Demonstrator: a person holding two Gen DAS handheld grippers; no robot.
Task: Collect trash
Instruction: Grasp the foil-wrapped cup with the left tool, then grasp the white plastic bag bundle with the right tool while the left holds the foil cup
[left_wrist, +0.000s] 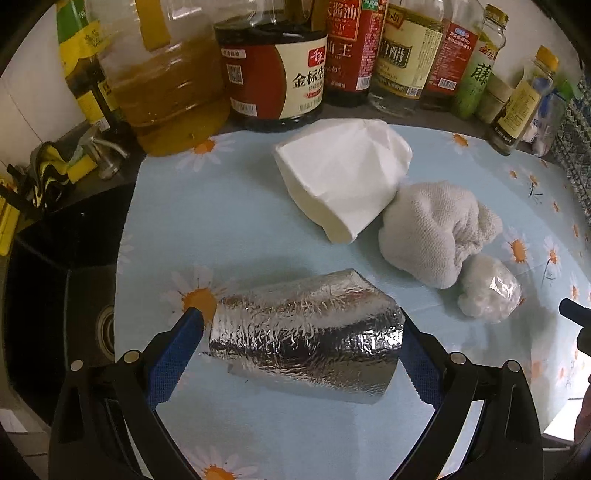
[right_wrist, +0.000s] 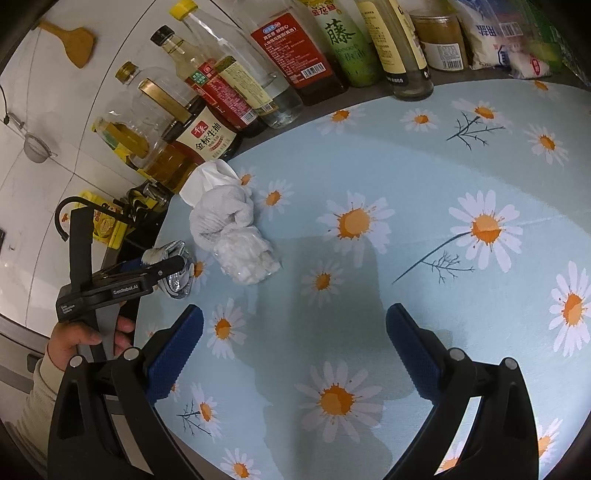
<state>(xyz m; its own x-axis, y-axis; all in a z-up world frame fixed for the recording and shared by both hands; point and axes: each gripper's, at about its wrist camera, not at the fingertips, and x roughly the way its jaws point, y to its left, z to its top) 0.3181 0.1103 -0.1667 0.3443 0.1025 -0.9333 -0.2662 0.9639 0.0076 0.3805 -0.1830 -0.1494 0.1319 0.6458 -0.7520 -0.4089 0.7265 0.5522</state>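
A countertop covered in a pale blue daisy-print cloth (left_wrist: 221, 229) holds four pieces of trash. Nearest the left gripper (left_wrist: 301, 334) lies a crumpled roll of silver foil (left_wrist: 306, 328), sitting between its two blue-padded fingers. The jaws stand wide, one pad at each end of the foil; whether they actually press on it cannot be told. Beyond the foil are a folded white paper napkin (left_wrist: 340, 177), a bunched grey-white cloth (left_wrist: 436, 229) touching it, and a small wad of clear plastic wrap (left_wrist: 487, 288) just beside the cloth. The right gripper (right_wrist: 295, 328) hovers over bare cloth, wide open and holding nothing. Sauce and oil bottles (left_wrist: 277, 66) line the back. No bin is visible. The collecting appears barely begun: all four pieces remain on the counter.
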